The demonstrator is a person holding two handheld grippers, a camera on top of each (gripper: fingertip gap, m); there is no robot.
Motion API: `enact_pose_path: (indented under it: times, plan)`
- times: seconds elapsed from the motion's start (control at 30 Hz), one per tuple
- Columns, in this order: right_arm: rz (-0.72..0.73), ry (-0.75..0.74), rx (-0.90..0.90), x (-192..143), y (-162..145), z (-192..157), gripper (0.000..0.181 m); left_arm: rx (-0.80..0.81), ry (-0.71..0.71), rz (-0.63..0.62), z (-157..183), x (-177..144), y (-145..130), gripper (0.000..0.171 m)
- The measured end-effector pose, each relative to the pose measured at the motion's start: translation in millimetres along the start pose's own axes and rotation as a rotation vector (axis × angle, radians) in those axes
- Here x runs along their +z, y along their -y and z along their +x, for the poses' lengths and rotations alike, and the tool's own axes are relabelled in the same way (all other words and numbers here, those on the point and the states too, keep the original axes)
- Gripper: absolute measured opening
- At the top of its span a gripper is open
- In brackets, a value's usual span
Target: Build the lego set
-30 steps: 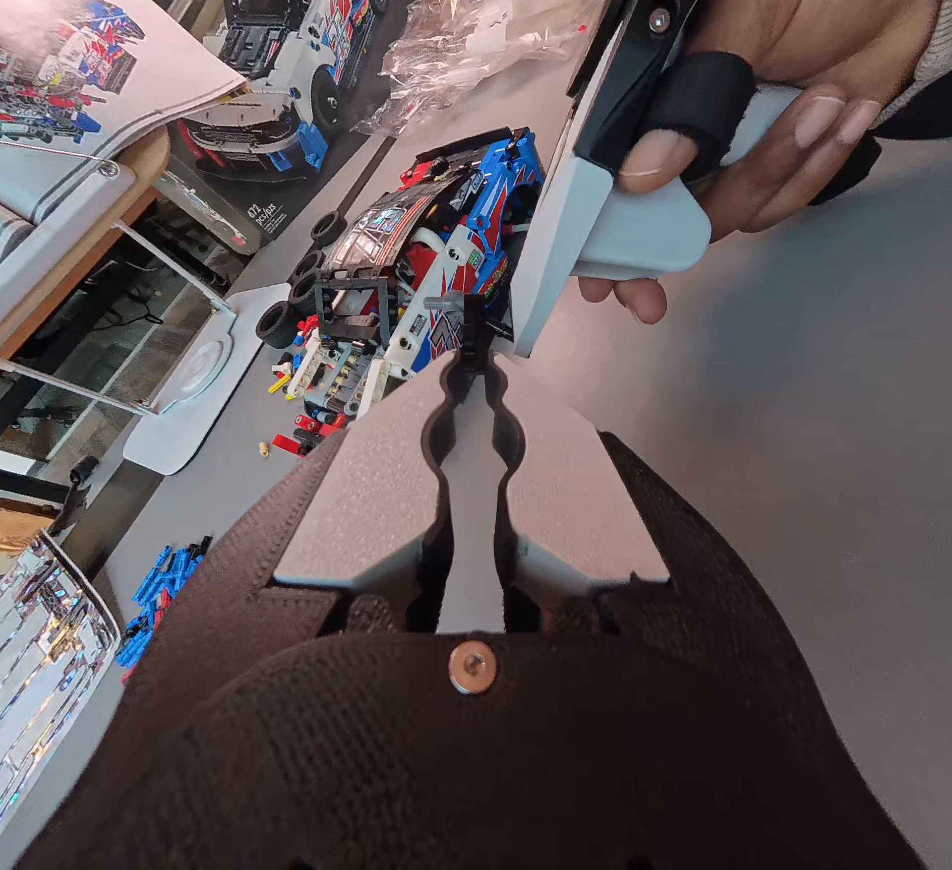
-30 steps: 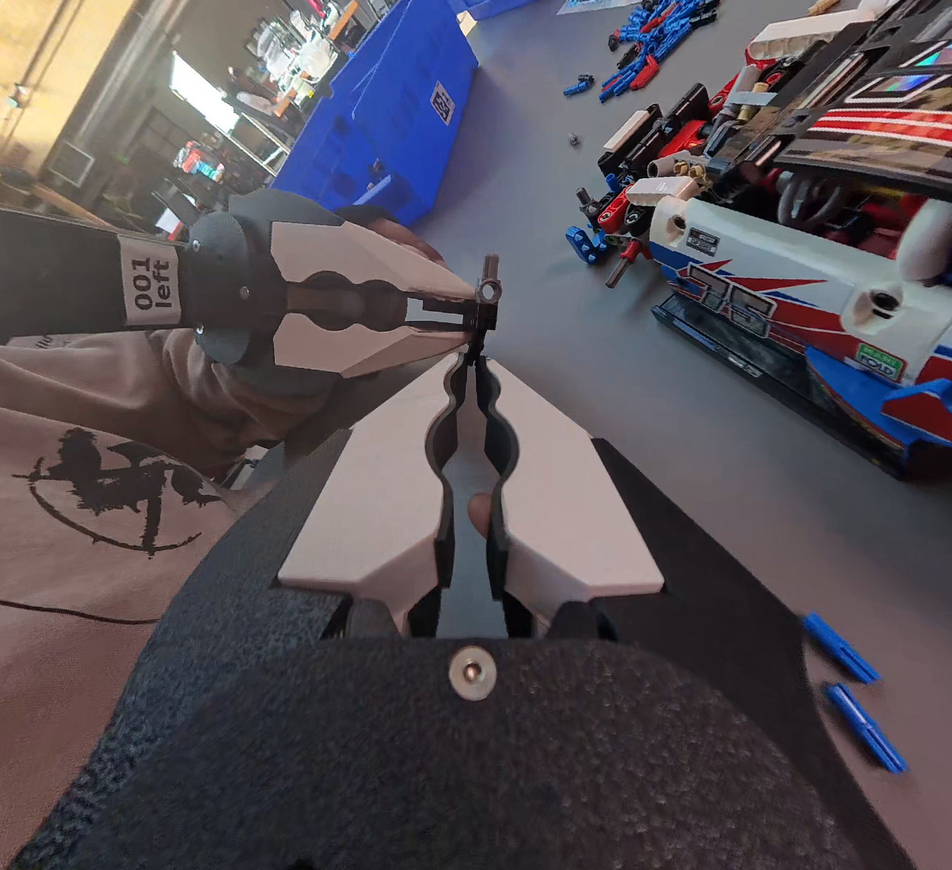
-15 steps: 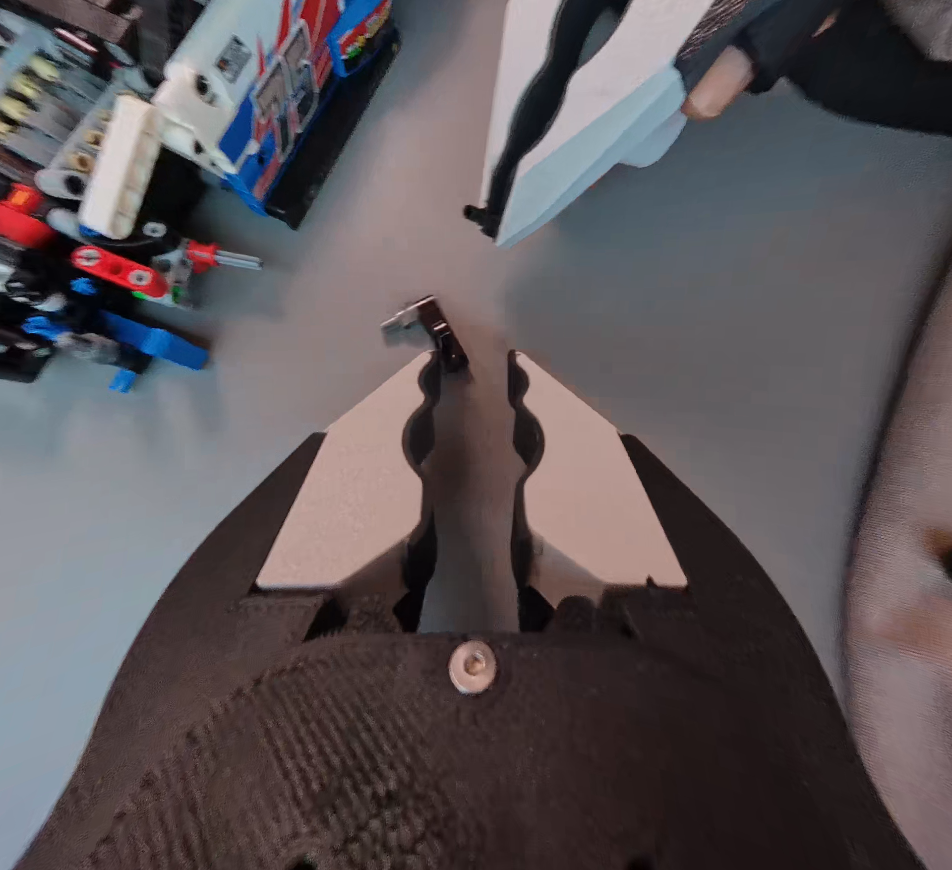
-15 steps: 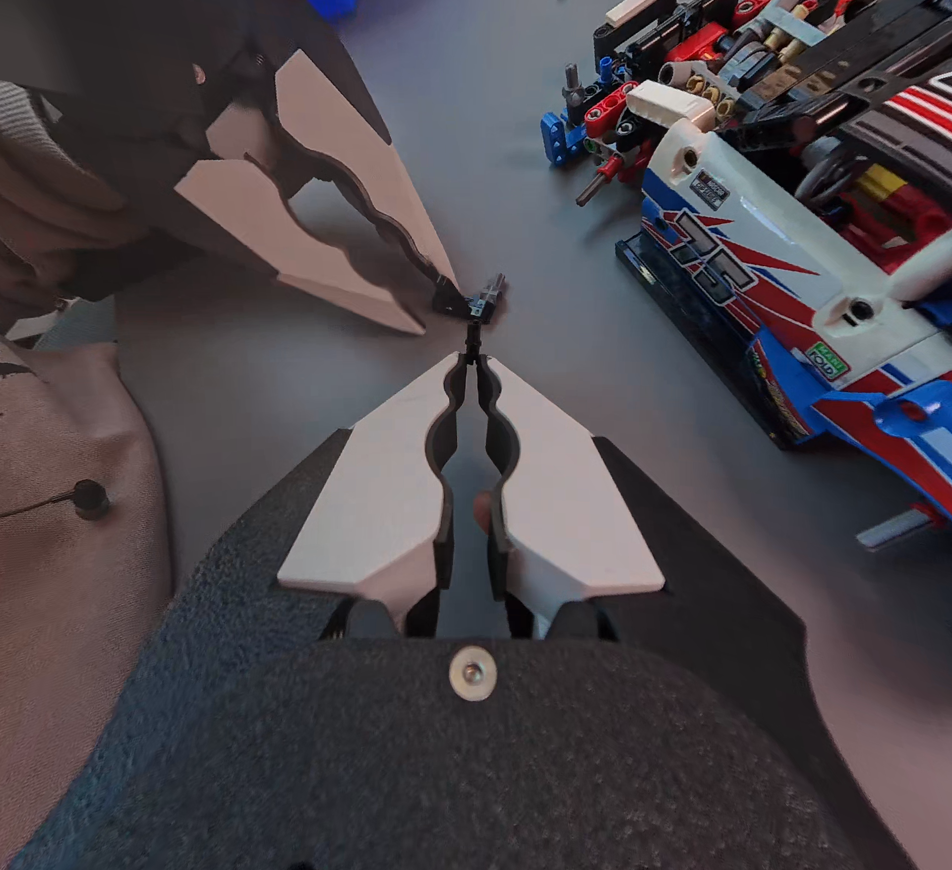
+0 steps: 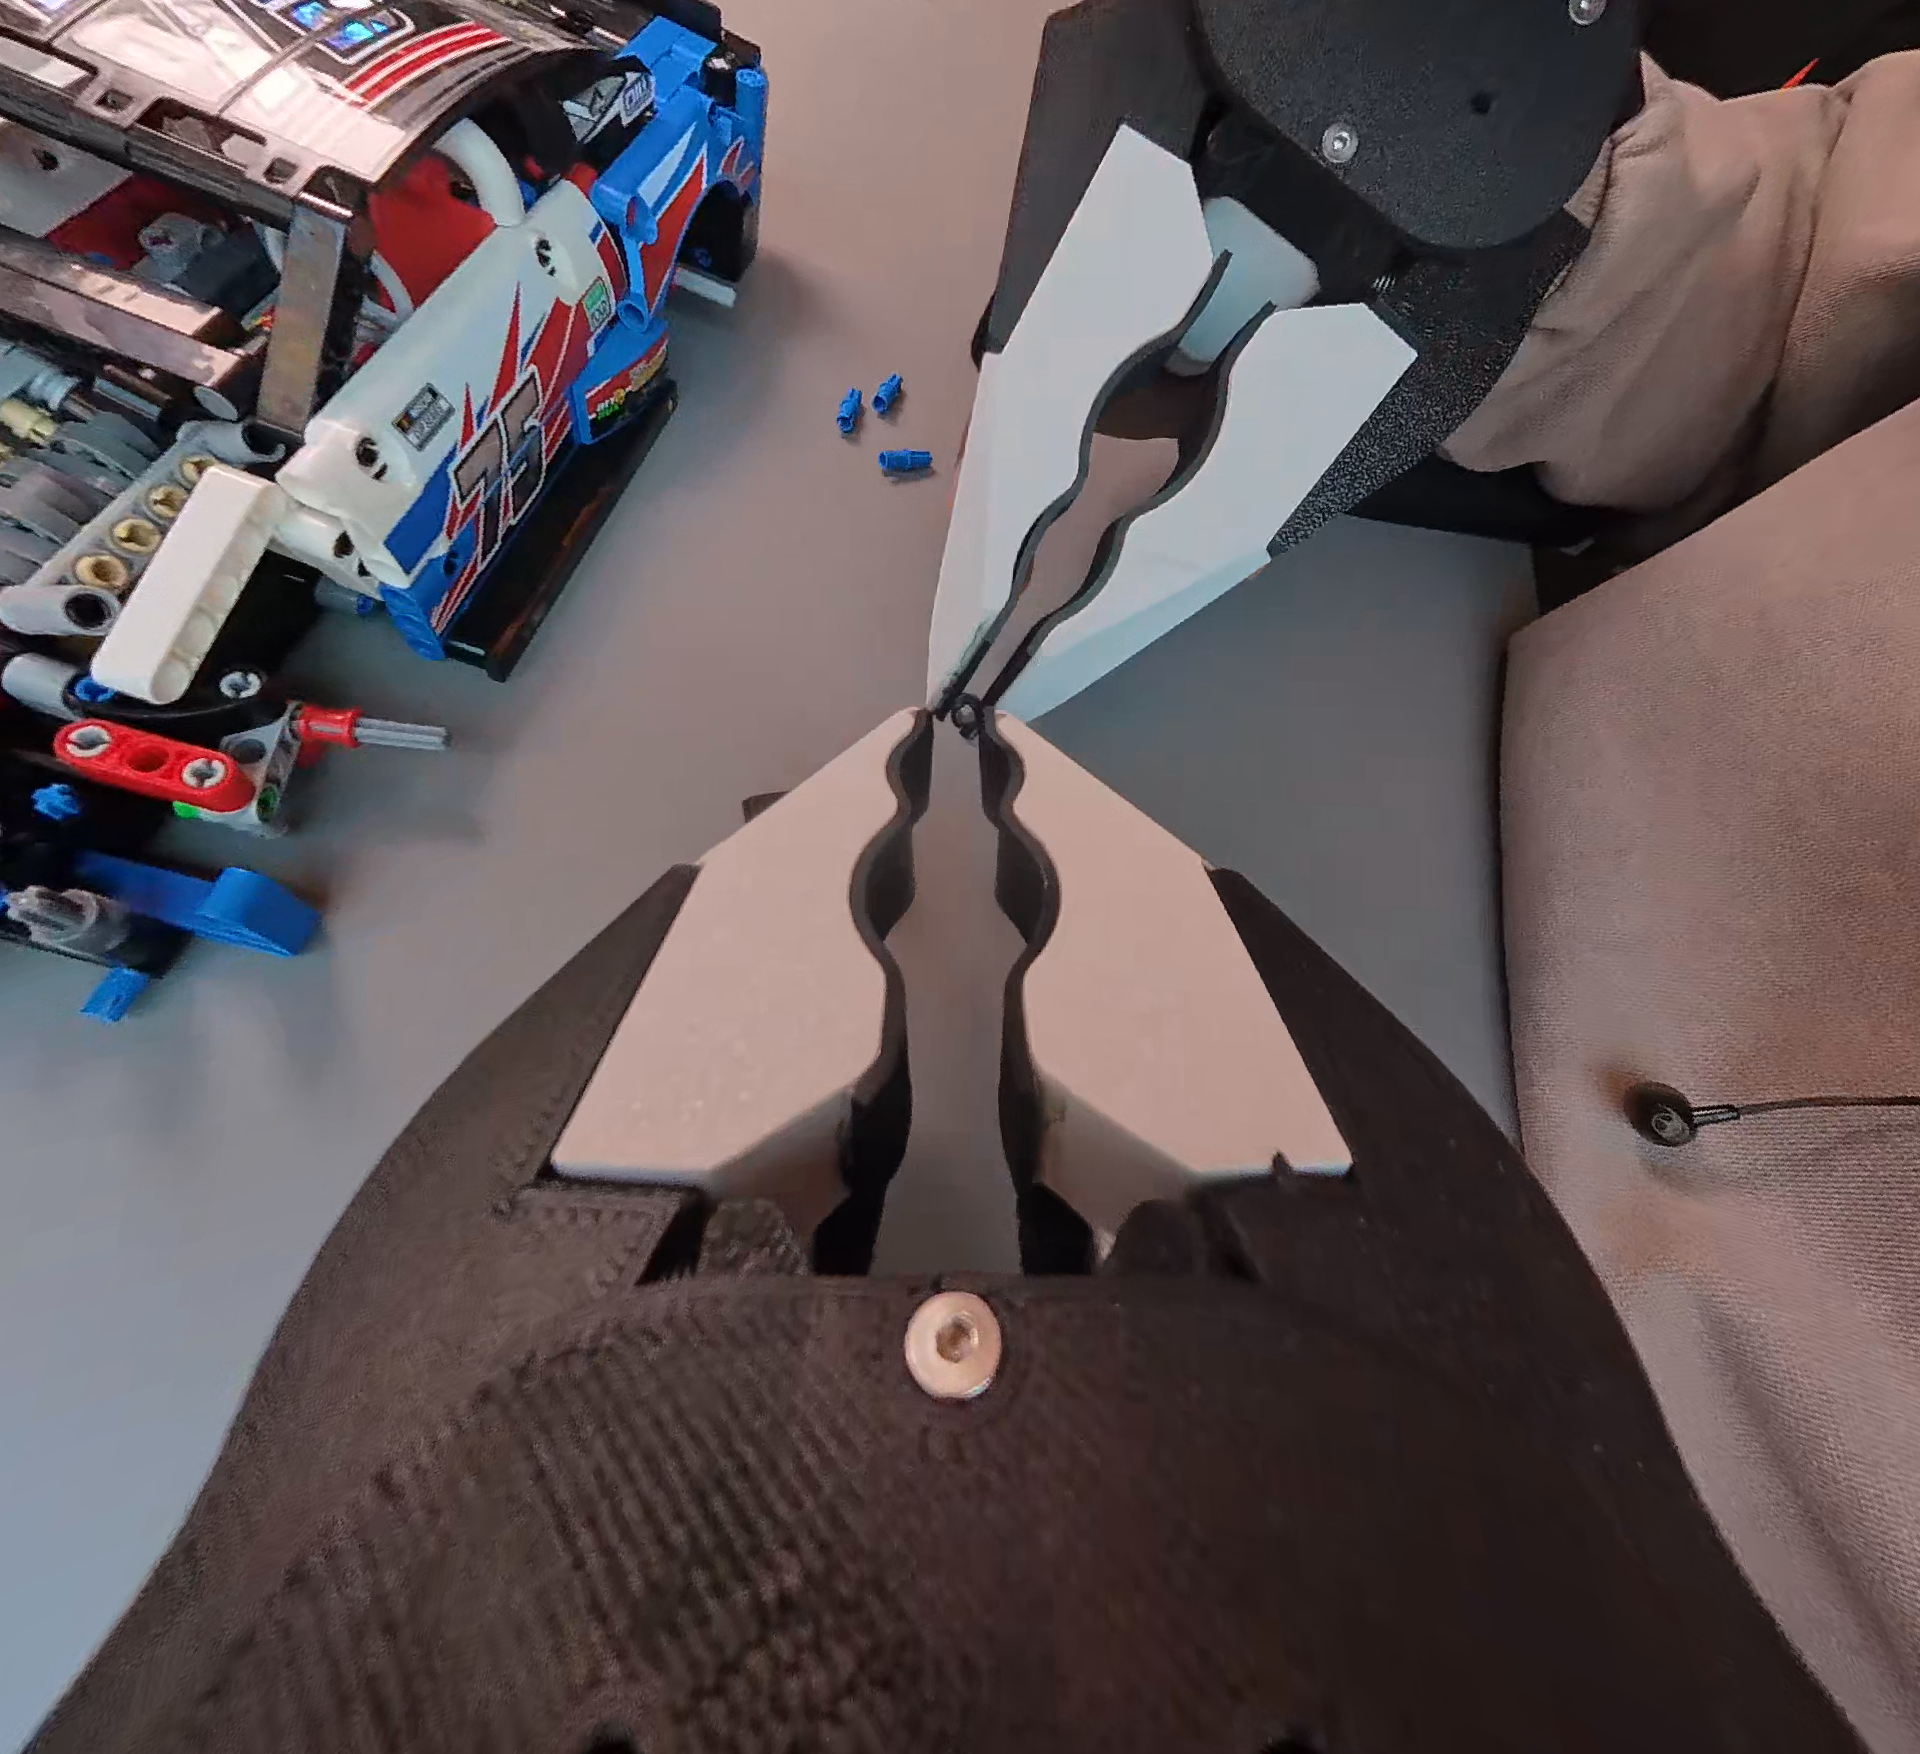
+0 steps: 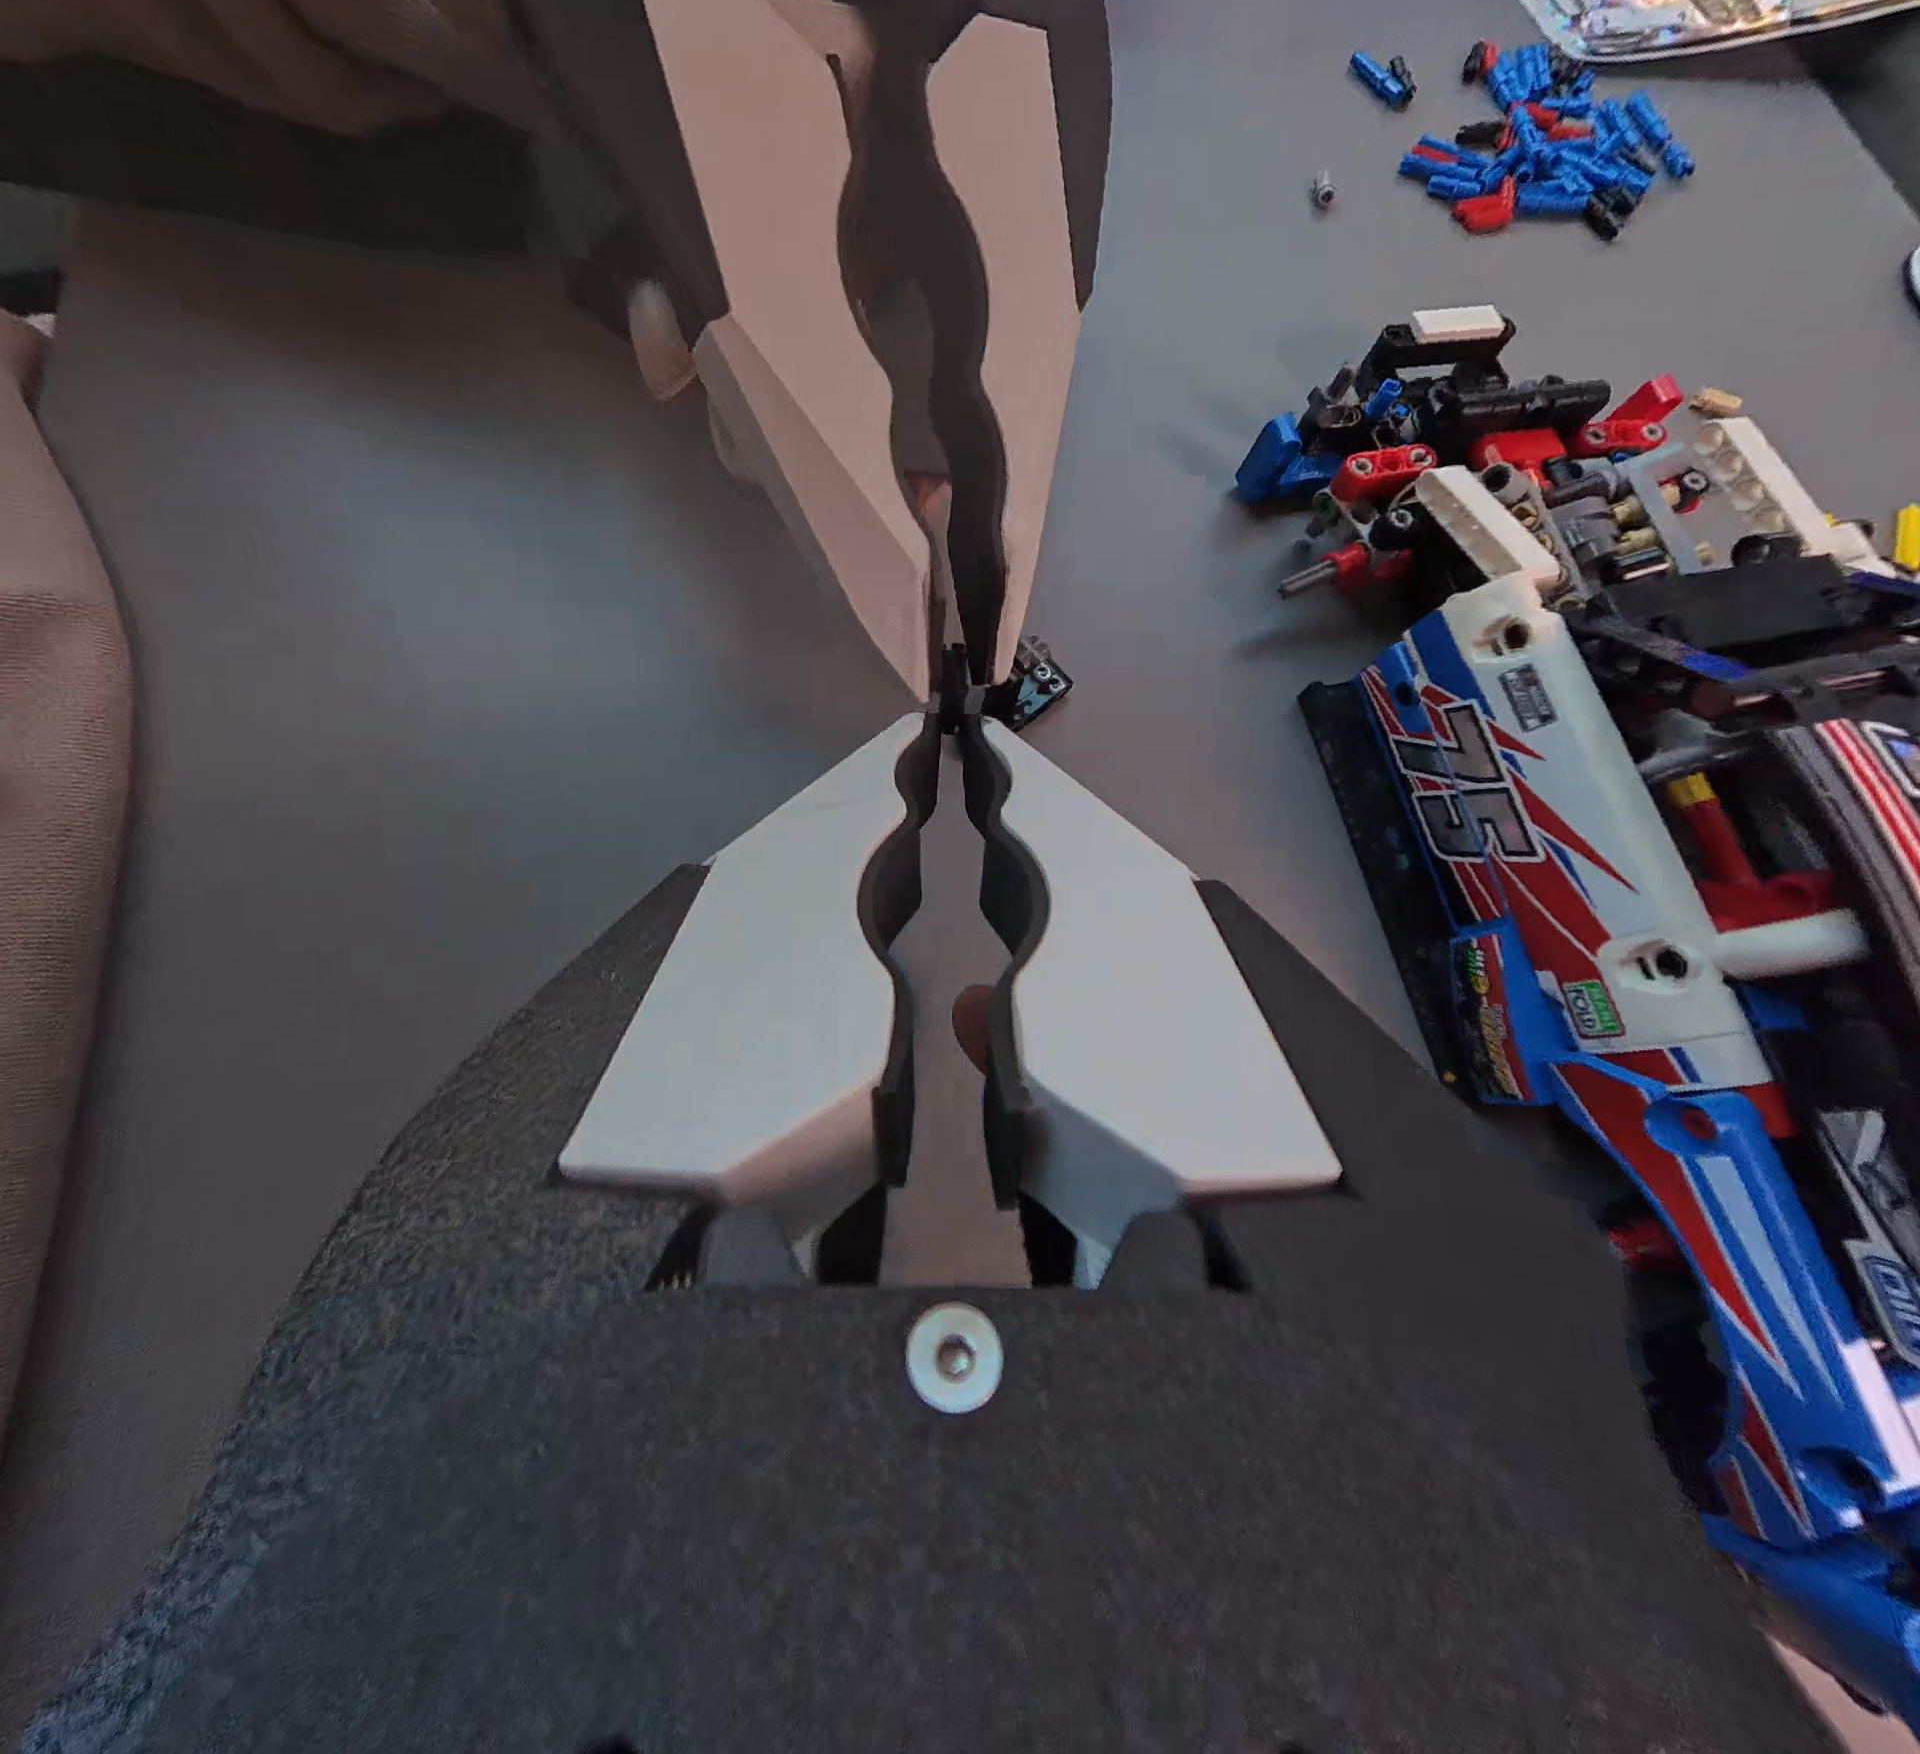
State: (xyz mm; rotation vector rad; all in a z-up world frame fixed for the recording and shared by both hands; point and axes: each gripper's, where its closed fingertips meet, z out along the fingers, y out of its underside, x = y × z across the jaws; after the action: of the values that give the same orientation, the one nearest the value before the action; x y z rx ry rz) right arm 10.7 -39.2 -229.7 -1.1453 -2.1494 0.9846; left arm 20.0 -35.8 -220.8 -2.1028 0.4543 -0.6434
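Lego car [image 5: 416, 270] lies at the left in the left wrist view, on the grey table [image 5: 644, 873], white, blue and red, with an unfinished end where loose beams and pins stick out. Three small blue pins [image 5: 883, 421] lie just beside it. In the middle, the left gripper [image 5: 954, 717] and the right gripper [image 5: 961, 691] meet tip to tip above the table. The right gripper is pressed together on a small black piece [image 6: 954, 686]. The left gripper is nearly closed around the same piece, but I cannot tell if it really grips it. Another small dark part [image 6: 1034, 688] lies on the table just behind the tips. At the right is the person's beige sleeve [image 5: 1714, 302].

I think the step is a handover or joining of this small piece between the two tools. The next move needs a firm pinch from one side before the other lets go, because the piece is tiny and can slip easily.
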Motion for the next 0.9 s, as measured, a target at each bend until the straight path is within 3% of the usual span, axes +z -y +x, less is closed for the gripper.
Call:
enact_pose_path:
  times: [0.17, 0.3, 0.4, 0.53, 0.77, 0.9]
  plan:
    - [0.103, -0.066, -0.102, -9.7, 15.7, 6.4, 0.002, -0.087, -0.083, 0.135, 3.6, -10.0, 17.6, 0.002]
    - [0.349, -0.070, -0.128, -30.8, 48.6, 5.7, 0.003, -0.317, -0.331, 0.335, 17.0, -30.7, 44.6, 0.002]
    - [0.442, -0.099, -0.196, -40.5, 61.8, 1.3, 0.007, -0.416, -0.457, 0.388, 25.4, -37.4, 52.7, 0.002]
    - [0.502, -0.121, -0.267, -48.6, 70.3, -3.8, 0.014, -0.526, -0.606, 0.398, 36.5, -42.4, 55.6, 0.002]
    - [0.494, -0.071, -0.417, -52.4, 71.5, -27.2, 0.007, -0.662, -0.805, 0.333, 56.0, -44.5, 50.5, 0.002]
    - [0.462, -0.002, -0.380, -52.8, 67.4, -31.7, 0.003, -0.668, -0.785, 0.308, 54.2, -40.8, 48.6, 0.004]
